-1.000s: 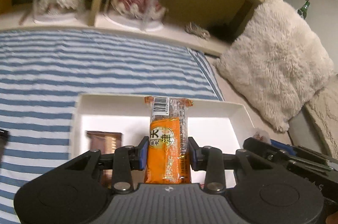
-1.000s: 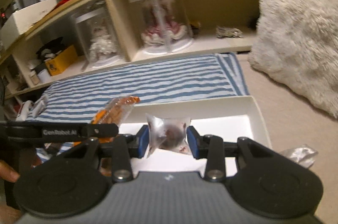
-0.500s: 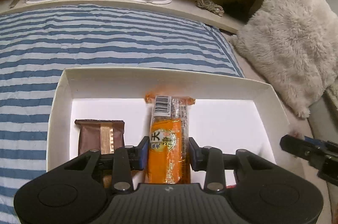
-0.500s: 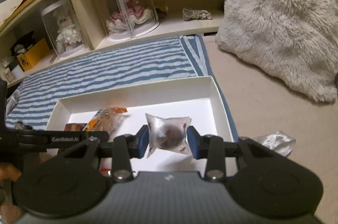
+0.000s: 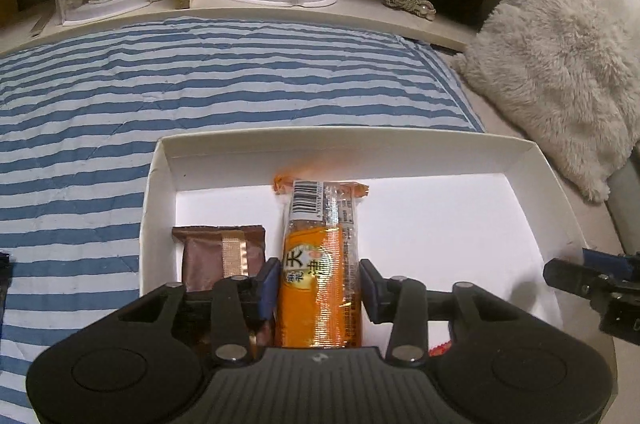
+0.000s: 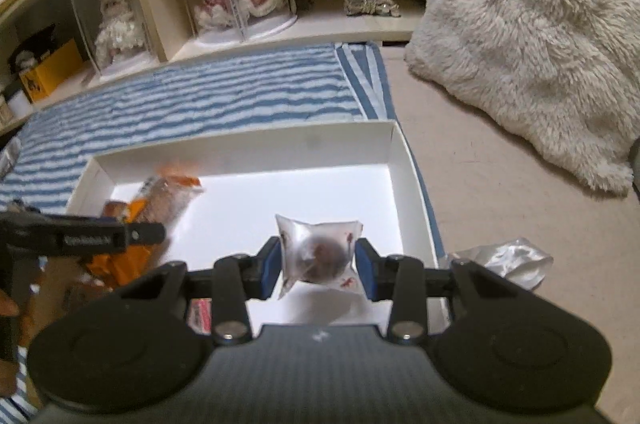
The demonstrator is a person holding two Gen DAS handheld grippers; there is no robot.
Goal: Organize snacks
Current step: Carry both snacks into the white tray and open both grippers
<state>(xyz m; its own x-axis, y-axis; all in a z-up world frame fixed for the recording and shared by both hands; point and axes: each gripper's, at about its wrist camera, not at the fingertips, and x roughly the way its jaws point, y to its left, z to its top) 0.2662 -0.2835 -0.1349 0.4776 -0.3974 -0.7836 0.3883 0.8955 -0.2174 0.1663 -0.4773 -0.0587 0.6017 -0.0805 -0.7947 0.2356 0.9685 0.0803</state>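
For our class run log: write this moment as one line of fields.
left gripper: opening, orange snack between | right gripper: opening, clear packet between | both over white box
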